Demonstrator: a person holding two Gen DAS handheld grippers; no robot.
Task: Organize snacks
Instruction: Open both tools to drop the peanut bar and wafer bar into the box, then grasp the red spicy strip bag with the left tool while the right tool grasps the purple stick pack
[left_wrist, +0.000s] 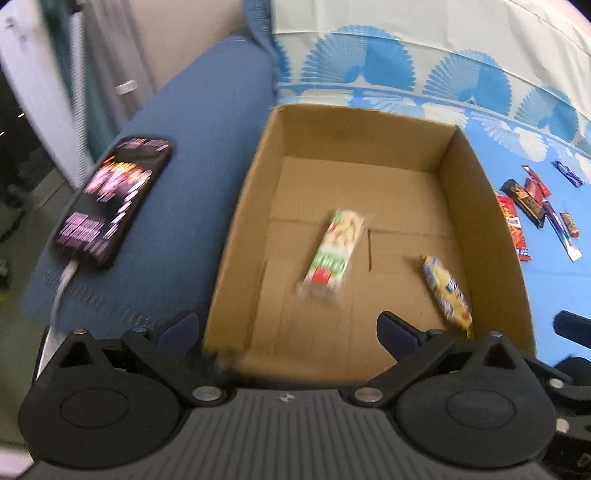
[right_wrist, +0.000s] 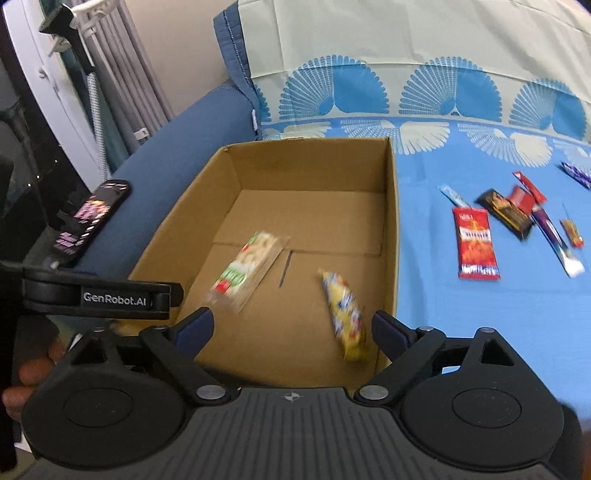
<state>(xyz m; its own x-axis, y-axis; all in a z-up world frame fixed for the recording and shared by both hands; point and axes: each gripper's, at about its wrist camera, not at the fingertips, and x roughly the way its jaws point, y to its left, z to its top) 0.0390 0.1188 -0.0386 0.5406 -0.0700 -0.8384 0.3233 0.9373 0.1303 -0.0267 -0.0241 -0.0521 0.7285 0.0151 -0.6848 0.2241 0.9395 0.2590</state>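
Observation:
An open cardboard box stands on a blue patterned sheet. On its floor lie a clear peanut packet with a green and red label and a yellow wrapped snack. My left gripper hangs open over the box's near edge, nothing between its pads. My right gripper is open too, above the near right part of the box; the yellow snack lies below it, untouched. More snacks lie loose on the sheet to the right: a red packet, a dark bar and a purple stick.
A lit phone on a white cable rests on the blue cushion left of the box. The left gripper's black housing and a hand show at the left of the right wrist view. A pale cushion stands behind the box.

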